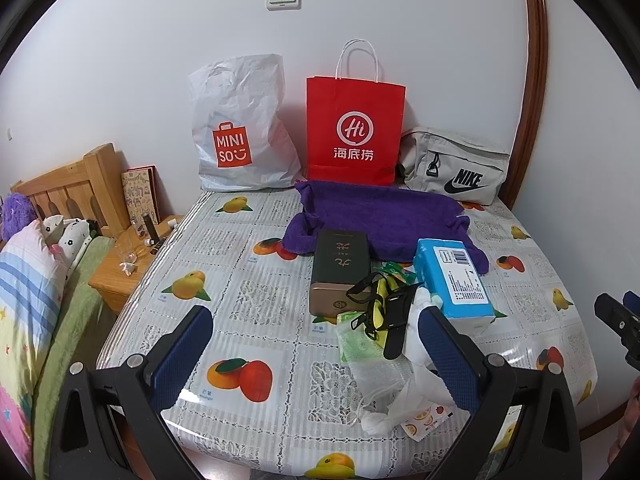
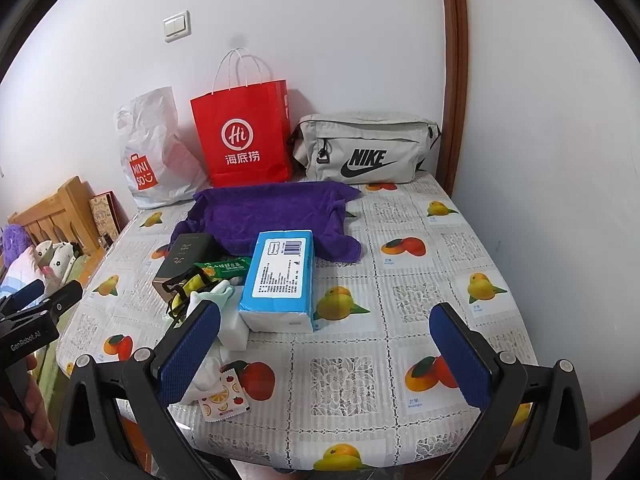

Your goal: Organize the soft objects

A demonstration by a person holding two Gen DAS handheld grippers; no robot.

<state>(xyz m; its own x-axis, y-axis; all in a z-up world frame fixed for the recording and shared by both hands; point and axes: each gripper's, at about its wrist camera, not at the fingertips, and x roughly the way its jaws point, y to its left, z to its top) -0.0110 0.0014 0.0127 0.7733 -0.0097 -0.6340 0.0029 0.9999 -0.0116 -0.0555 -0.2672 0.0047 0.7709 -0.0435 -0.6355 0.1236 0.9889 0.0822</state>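
In front of me the purple towel point(image 1: 384, 216) lies spread and rumpled on the counter point(image 2: 400, 292), its corners bunched, its far edge just before the red paper bag point(image 2: 244, 132). Just before it the blue-and-white tissue pack point(image 2: 280, 280) lies flat, label up, one corner over the towel's near edge. To its left is a small heap: a green wet-wipe packet point(image 2: 226, 267), a yellow cloth with black straps point(image 1: 378, 304), a pale green cloth point(image 1: 360, 346) and white crumpled cloth point(image 1: 404, 392) trailing toward me. A small fruit-printed sachet point(image 2: 223, 398) lies flat at the near end of the heap.
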